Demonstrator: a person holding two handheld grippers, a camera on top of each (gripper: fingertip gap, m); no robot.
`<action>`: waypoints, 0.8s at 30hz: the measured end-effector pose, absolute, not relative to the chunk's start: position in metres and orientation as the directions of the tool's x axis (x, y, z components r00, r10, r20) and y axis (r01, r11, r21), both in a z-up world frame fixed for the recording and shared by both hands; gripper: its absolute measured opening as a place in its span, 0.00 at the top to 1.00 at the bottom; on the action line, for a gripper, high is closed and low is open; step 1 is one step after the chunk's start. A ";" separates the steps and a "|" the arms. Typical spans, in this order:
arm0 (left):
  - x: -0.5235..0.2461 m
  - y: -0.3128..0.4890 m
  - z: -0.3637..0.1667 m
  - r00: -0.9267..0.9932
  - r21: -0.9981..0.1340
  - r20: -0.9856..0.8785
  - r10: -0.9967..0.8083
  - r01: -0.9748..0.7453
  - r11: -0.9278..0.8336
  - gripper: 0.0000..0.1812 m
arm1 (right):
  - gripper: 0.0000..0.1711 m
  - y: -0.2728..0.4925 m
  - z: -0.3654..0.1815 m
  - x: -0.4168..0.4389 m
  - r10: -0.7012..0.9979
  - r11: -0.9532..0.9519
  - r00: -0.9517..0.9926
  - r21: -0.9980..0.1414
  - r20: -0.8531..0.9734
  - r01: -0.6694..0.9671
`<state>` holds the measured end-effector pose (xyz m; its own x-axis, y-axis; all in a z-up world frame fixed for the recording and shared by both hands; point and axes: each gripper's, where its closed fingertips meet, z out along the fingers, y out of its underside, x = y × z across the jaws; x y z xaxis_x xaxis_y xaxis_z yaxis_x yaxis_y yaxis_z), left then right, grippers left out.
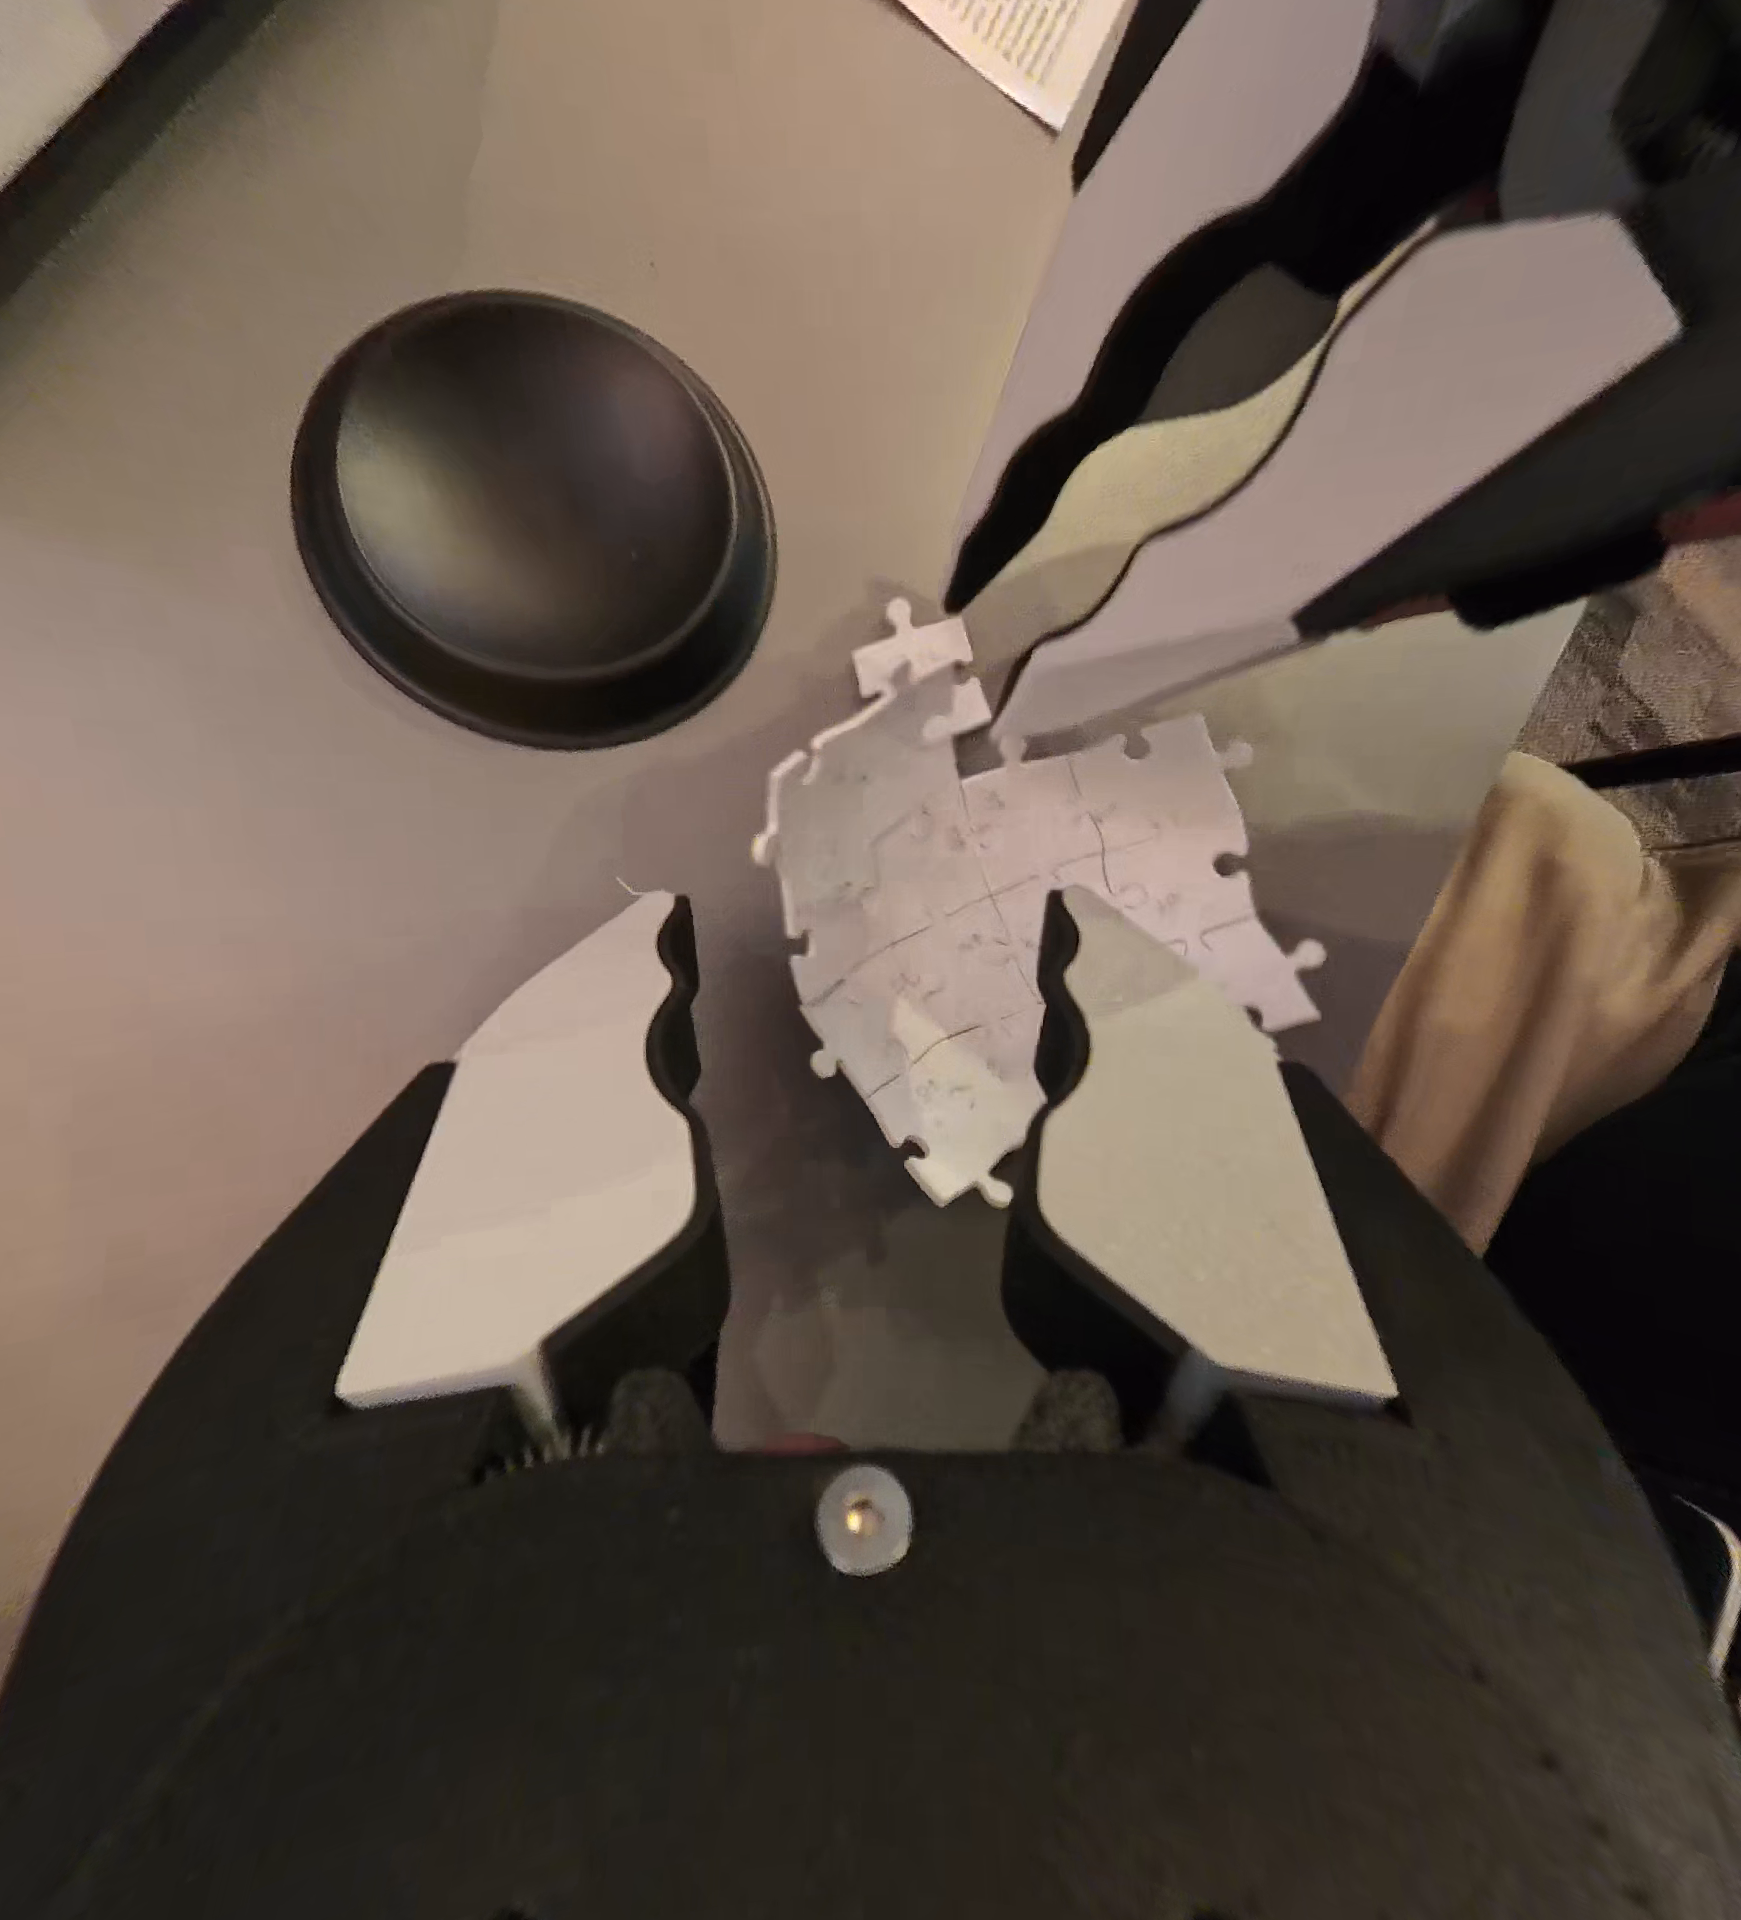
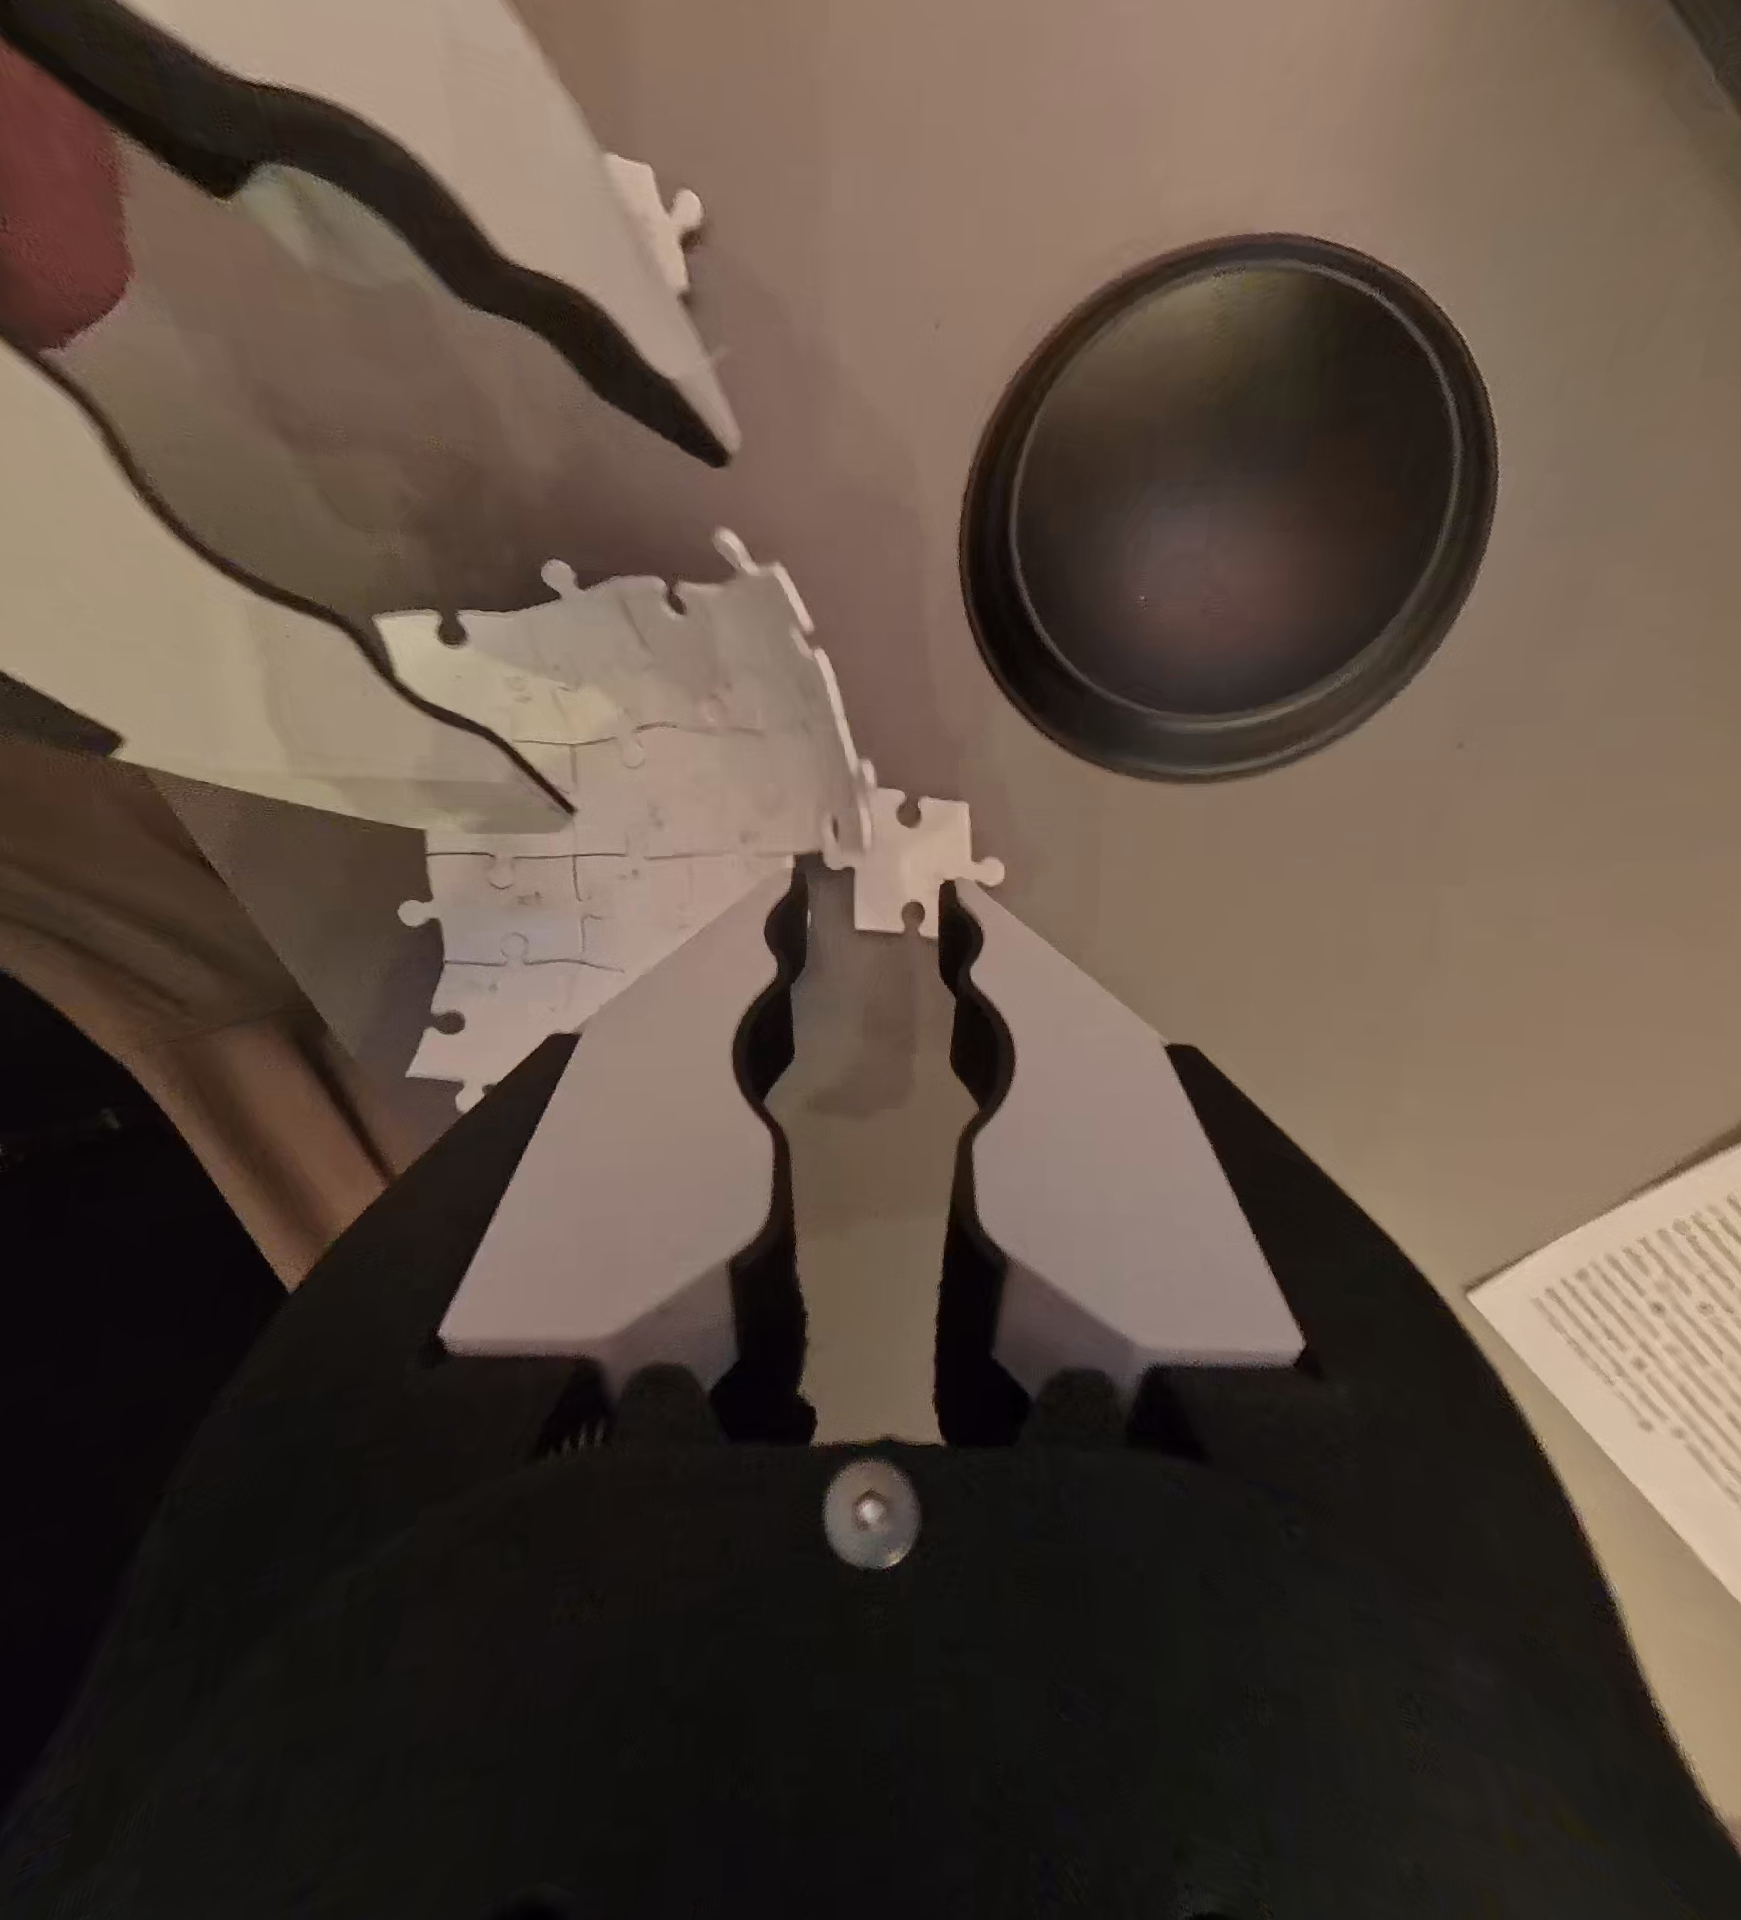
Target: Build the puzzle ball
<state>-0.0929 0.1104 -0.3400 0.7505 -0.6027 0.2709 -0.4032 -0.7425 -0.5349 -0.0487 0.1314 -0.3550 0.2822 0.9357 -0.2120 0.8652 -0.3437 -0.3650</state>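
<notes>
A curved white section of joined puzzle pieces (image 1: 959, 914) sits tilted over the grey table between my grippers; it also shows in the right wrist view (image 2: 679, 748). My left gripper (image 1: 866, 909) is open. Its right finger (image 1: 1136, 1039) lies in front of the section, and its left finger stands clear of it. My right gripper (image 2: 874, 888) is shut on a single white puzzle piece (image 2: 907, 862), held against the section's upper edge. In the left wrist view the right gripper (image 1: 980, 660) comes in from the upper right with the piece (image 1: 907, 655) at its tips. I cannot tell whether the section rests on the table.
A round black bowl (image 1: 533, 520) (image 2: 1230, 509) sits on the grey table (image 1: 170, 831) beyond the section. A printed sheet (image 2: 1676, 1403) lies by the right gripper. Another white piece (image 2: 658, 229) shows behind the left gripper (image 2: 646, 634). Beige cloth (image 1: 1552, 987) hangs at the table's right edge. Across from one pair of fingers to the other is roughly 6 centimeters. The round black bowl (image 1: 533, 520) is about 6 centimeters from my left fingertips.
</notes>
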 end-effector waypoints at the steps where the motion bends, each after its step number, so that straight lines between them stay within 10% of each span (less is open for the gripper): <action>1: -0.093 0.113 -0.339 0.744 -0.530 0.261 -0.615 -0.422 -0.736 0.65 | 0.87 0.130 -0.356 -0.051 0.937 -0.340 0.277 -0.372 -0.214 0.864; 24: -0.100 0.147 -0.378 0.689 -0.418 0.015 -0.725 -0.654 -0.631 0.56 | 0.85 0.146 -0.366 -0.069 0.935 -0.305 0.166 -0.475 -0.313 0.825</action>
<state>-0.1002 0.1474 -0.3780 0.6891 -0.7245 0.0148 -0.6541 -0.6306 -0.4178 -0.0694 0.1464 -0.3662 0.1655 0.9351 -0.3134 0.8251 -0.3054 -0.4753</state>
